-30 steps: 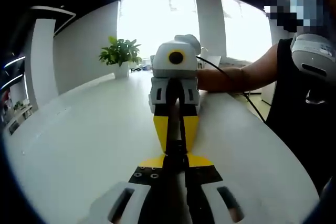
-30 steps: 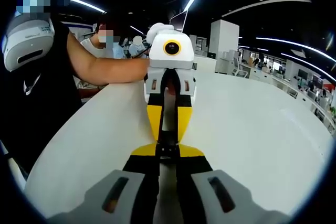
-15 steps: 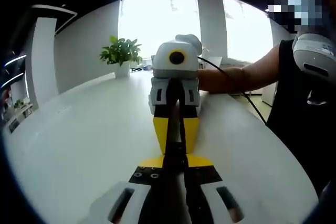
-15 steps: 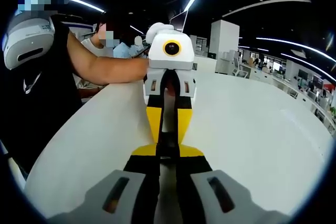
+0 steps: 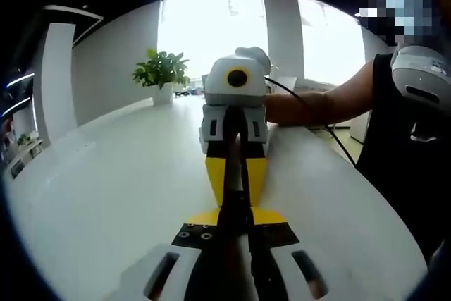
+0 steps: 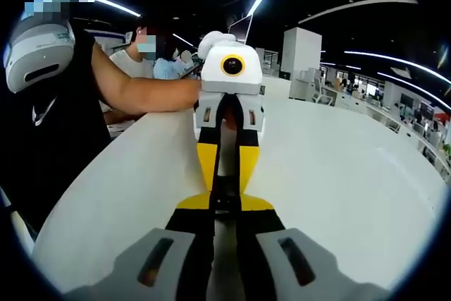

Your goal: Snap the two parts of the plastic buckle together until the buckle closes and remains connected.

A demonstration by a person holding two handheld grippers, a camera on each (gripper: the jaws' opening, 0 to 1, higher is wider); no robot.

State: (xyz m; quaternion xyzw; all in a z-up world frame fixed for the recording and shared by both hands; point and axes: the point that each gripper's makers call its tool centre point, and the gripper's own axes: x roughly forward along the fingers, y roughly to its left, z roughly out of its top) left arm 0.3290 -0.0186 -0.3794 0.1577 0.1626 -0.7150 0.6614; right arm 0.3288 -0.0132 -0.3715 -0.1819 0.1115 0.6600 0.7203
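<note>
Both hand-held grippers meet tip to tip over the white counter (image 5: 106,195). Left hand-held gripper (image 5: 236,206) and right hand-held gripper (image 6: 225,199) each have jaws pinched on a dark buckle (image 6: 225,201) half. Latched or not: can't tell; seam hidden.

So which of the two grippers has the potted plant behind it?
The right gripper, facing the left gripper view: the potted plant stands on the table behind it. The left gripper has people behind it.
</note>
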